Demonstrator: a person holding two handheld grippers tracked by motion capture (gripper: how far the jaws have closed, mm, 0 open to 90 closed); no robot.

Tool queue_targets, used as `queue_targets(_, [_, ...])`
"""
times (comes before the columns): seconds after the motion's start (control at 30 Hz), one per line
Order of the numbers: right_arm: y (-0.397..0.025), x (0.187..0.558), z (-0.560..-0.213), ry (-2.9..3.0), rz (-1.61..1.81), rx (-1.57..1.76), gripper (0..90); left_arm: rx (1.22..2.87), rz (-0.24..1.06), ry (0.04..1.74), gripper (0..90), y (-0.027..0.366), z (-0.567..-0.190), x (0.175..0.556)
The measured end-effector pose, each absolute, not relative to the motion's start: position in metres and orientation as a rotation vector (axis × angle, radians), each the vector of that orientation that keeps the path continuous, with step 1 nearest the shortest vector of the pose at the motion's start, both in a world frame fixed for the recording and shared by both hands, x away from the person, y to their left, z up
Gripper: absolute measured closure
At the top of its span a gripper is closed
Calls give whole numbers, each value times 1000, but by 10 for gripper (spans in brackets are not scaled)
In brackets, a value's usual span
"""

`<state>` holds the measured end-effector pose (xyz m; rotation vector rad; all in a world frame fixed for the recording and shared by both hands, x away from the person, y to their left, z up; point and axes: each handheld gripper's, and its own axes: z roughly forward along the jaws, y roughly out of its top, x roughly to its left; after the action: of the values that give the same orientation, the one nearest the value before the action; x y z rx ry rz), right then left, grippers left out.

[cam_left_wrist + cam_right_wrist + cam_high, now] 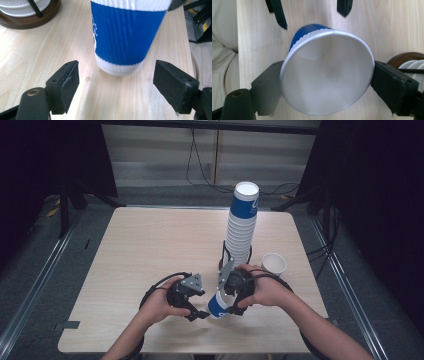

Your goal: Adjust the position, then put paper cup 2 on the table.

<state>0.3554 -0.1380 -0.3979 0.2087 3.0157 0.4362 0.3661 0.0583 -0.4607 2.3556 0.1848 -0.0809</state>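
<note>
Right gripper (322, 82) clamped across the wide rim of the blue paper cup (325, 75), one pad pressed on each side of the mouth, cup tipped so its base points away toward the left gripper (196, 310). Left gripper's jaws spread wide, holding nothing, the cup's base sitting just ahead of and between the fingertips (71, 75), not touching either pad.

Biggest risk by this read: a thin paper rim squeezed from two sides. Too hard a pinch, and the mouth ovals, creases, maybe pops free. Too soft, and the tilted cup pivots about the pads and drops onto the table (150, 245).

Second worry: closing the left jaws on the tapered lower end. Narrow cone, ribbed sleeve, so pads could slide down toward the base and squirt the cup out backward. Closing off-centre would shove it sideways against the right grip instead of seating it.

Also close behind the right fingers: the tall stack of cups (242, 225) on its brown stand (30, 17), with a lone white cup (274, 264) just beyond. A swing of that wrist could knock the column over.
</note>
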Motion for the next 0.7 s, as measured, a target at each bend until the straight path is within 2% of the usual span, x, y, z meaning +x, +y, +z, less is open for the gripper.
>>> queue_targets(0.7, [-127,354,-408,2994,534,185,128,2419,-100,232,198,79,-460,368])
